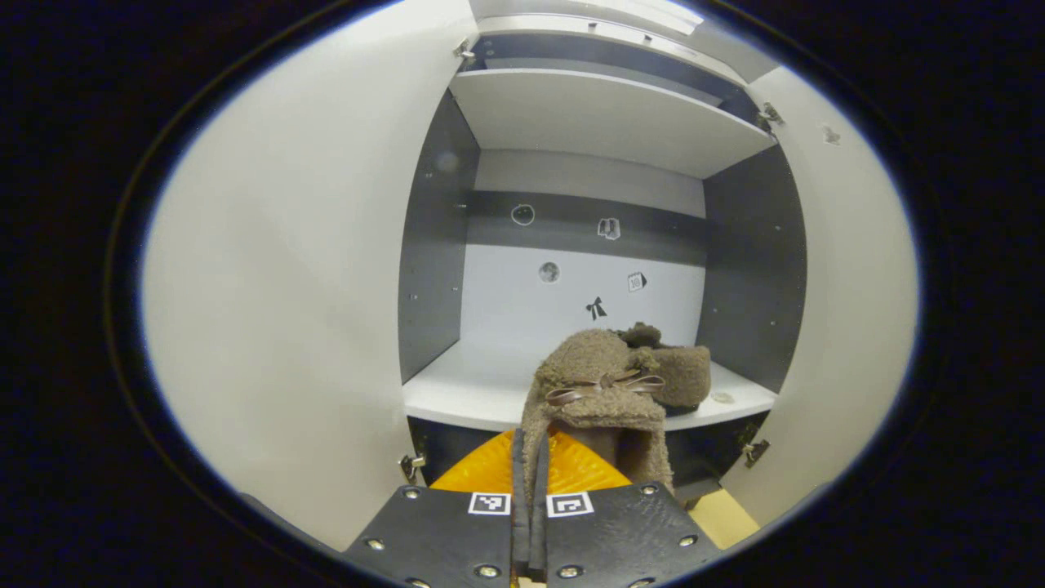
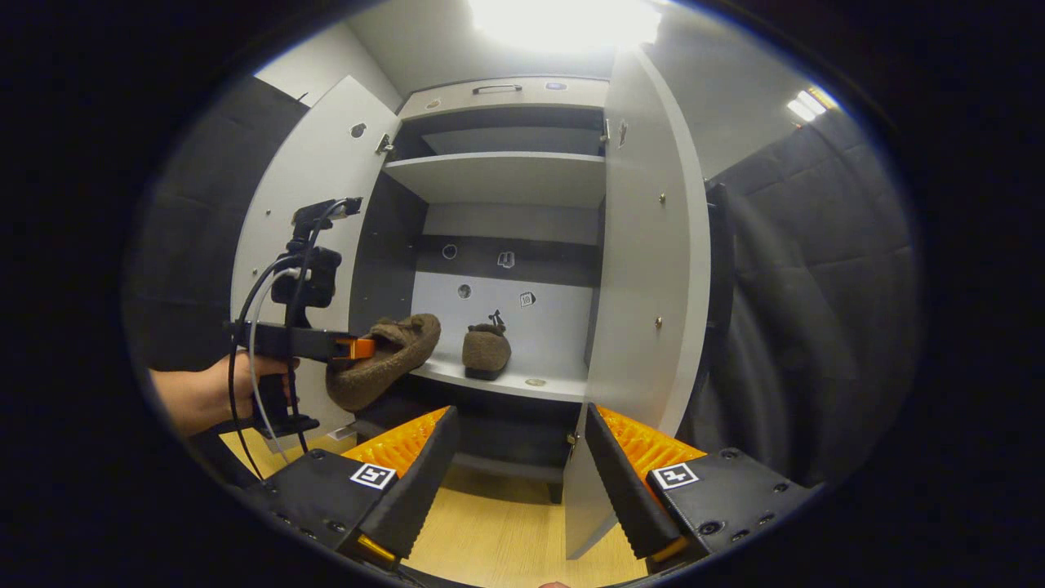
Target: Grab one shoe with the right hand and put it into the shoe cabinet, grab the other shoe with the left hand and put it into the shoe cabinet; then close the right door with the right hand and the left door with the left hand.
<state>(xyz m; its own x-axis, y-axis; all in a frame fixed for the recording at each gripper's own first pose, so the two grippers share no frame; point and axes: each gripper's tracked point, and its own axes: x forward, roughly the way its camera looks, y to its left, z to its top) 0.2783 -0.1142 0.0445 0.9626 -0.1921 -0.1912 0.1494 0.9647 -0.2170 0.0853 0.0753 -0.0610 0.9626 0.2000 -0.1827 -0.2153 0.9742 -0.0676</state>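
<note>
One shoe (image 2: 486, 349) already stands on the cabinet (image 2: 498, 175) shelf. My left gripper (image 1: 529, 482) is clamped on the second shoe (image 1: 596, 392), held just before that shelf for placing. My right gripper (image 2: 516, 469) hangs spread and empty; both doors are not yet closed.

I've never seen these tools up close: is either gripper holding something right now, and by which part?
The left gripper holds a brown fuzzy shoe, its fingers pinching the rim at the heel end. The right gripper is open and holds nothing.
</note>
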